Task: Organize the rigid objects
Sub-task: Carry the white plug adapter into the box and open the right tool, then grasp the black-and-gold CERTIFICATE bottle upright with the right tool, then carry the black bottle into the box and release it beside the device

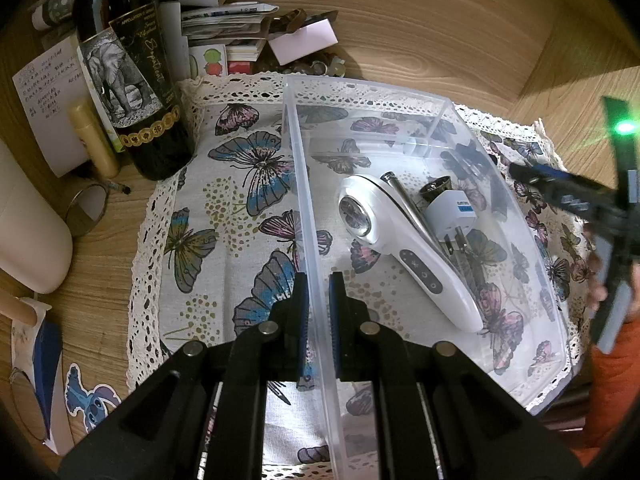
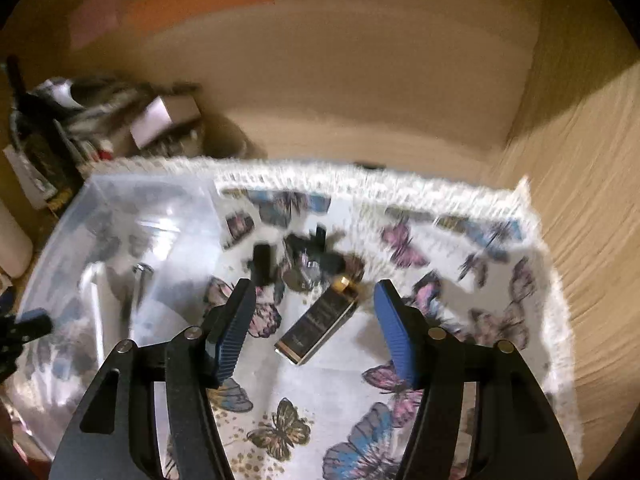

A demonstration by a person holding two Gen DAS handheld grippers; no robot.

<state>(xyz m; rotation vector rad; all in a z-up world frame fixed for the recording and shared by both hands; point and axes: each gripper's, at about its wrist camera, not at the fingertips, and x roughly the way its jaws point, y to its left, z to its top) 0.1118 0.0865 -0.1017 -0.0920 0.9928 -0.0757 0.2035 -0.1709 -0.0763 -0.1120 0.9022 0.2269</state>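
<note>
clamping the near wall of the clear plastic bin (image 1: 516, 216), left gripper (image 1: 318, 304) jaws pinched tight. right gripper (image 2: 314, 320) jaws wide, empty, above a dark rectangular gold-capped bottle (image 2: 318, 320) on the butterfly-print cloth (image 2: 440, 240).

Two close downward wrist views — shared bin (image 1: 500, 184)

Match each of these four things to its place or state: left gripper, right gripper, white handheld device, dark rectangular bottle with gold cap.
1 left gripper
2 right gripper
3 white handheld device
4 dark rectangular bottle with gold cap

A lying on the butterfly cloth
B inside the clear bin
C open
D shut on the bin's wall

Pairs: 1-D, 2-C, 3-B, 4-A
</note>
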